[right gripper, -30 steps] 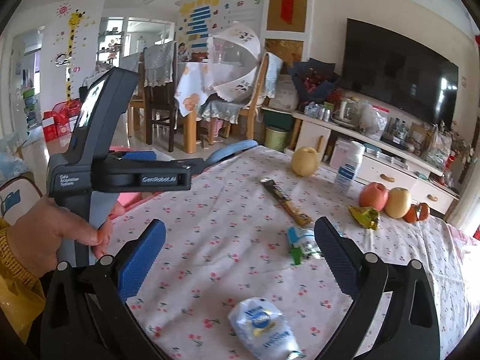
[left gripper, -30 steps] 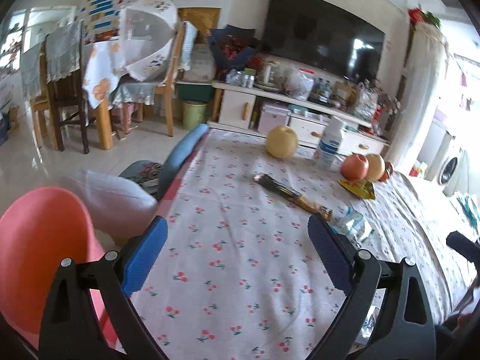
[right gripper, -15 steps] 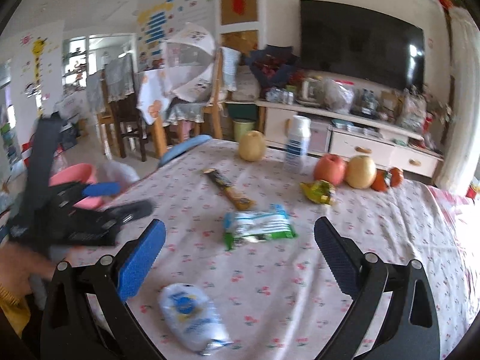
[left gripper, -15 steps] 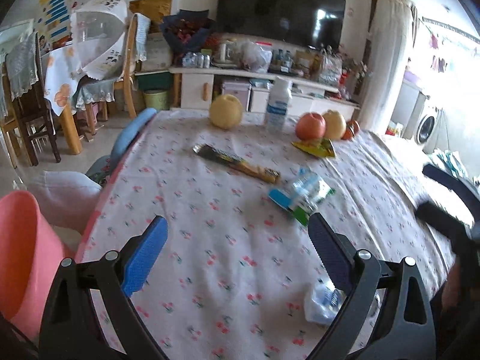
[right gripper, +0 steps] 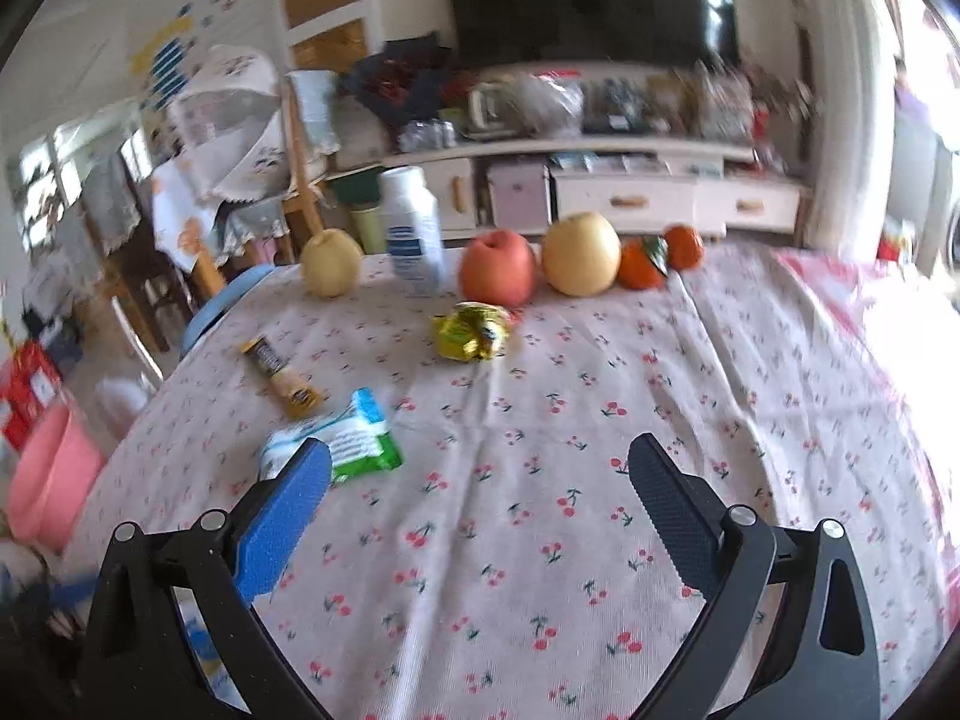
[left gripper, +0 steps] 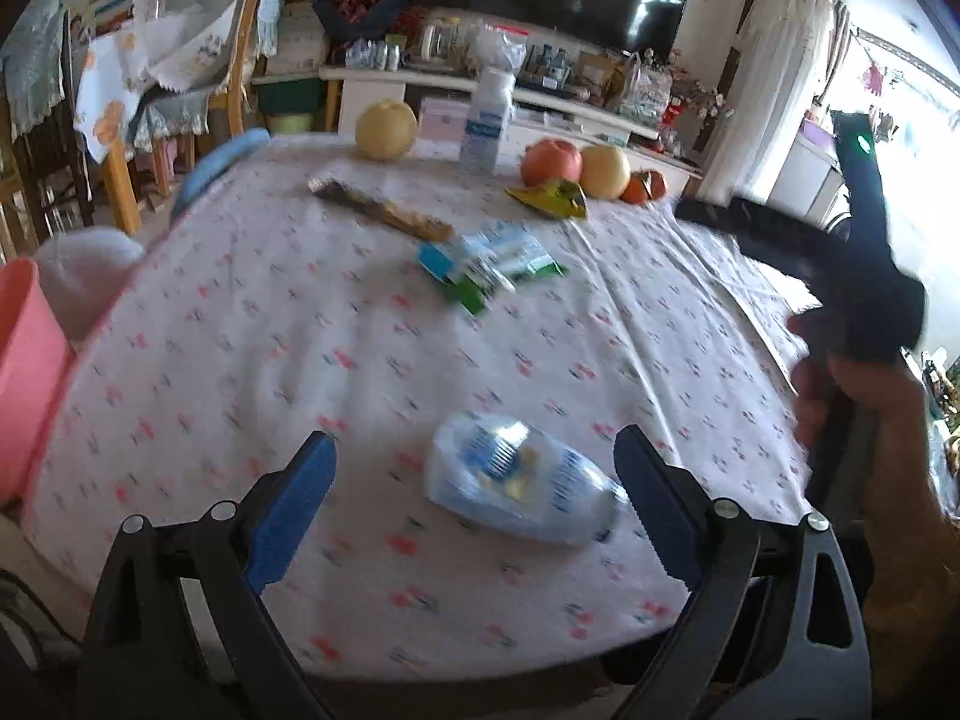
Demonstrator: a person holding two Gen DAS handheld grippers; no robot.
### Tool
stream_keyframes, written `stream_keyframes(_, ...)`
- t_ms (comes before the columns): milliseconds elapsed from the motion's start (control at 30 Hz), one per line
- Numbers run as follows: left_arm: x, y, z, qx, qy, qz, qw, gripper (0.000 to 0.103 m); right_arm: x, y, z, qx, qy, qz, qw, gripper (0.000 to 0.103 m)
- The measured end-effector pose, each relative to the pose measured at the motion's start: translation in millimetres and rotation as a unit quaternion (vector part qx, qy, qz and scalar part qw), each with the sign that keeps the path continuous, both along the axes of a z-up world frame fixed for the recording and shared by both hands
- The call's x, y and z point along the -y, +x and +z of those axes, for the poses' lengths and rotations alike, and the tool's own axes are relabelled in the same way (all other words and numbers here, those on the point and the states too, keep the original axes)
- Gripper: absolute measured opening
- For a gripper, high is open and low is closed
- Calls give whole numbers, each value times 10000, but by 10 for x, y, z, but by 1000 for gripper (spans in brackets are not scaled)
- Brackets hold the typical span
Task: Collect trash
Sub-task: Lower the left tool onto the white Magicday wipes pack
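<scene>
Claw spacing on the left claw [left gripper: 474, 474] is wide, jaws released and holding nothing, which suits a straddling approach to loose packaging. A clear blue-printed plastic bag [left gripper: 519, 489] lies flat between its fingers, near the near edge of the tabletop [left gripper: 240, 360], apart from both pads as far as the blurred view shows. Farther toward the middle of the tabletop lies a green and white wrapper [left gripper: 489, 264], then a long brown stick wrapper [left gripper: 381, 210] and a crumpled yellow wrapper [left gripper: 549, 197] closer to the far edge. Fruit [left gripper: 551, 161] and a white bottle [left gripper: 487, 120] stand in a row along the far edge, presumably not trash. A pink bin [left gripper: 27, 378] sits off the left edge, the probable drop point. The right claw [right gripper: 480, 498] is likewise released and empty, above bare cloth; the green and white wrapper [right gripper: 342, 438] lies just beyond its left finger.
</scene>
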State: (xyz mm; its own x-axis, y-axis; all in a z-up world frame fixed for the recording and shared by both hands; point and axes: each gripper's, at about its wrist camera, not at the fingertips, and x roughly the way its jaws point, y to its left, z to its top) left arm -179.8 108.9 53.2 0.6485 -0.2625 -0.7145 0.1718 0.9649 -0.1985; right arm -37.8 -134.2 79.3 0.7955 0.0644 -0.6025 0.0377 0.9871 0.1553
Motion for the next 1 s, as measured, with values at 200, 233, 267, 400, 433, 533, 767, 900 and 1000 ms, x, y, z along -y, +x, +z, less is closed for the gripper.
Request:
stream_keyframes(200,220,-70,-165,-402,-180,223,9988,93,262,283,-113,-88,562,-214,9982,98)
stream_keyframes(233,230,-62,-174,-431,-201,289,9984,93,289,337,-135,-108,580,-235,9980,98)
stream_keyframes(267,237,-56,-179,-450,-214,340,9982,93,312,389,-148,-123,616,-245,9977,98)
stream_keyframes(400,191,9,-216,-669,-425,679,9945,93,370,600,-207,-135,815,-221,9963,98)
stream_keyframes(433,182,24,-226,-732,-463,743,9935,93,372,644,-220,-141,825,-204,9963,98)
stream_keyframes(533,190,70,-275,-902,-487,849,9911,93,359,828,-274,-189,850,-136,9961,98)
stream_keyframes(767,274,207,-330,-989,-389,951,9898,93,274,1183,-365,-289,849,36,9960,97)
stream_keyframes(900,347,291,-338,-940,-191,942,9909,93,257,1362,-414,-354,812,85,9960,93)
stream_keyframes(1000,398,334,-353,-889,31,876,9922,93,279,1495,-452,-443,852,104,9953,78)
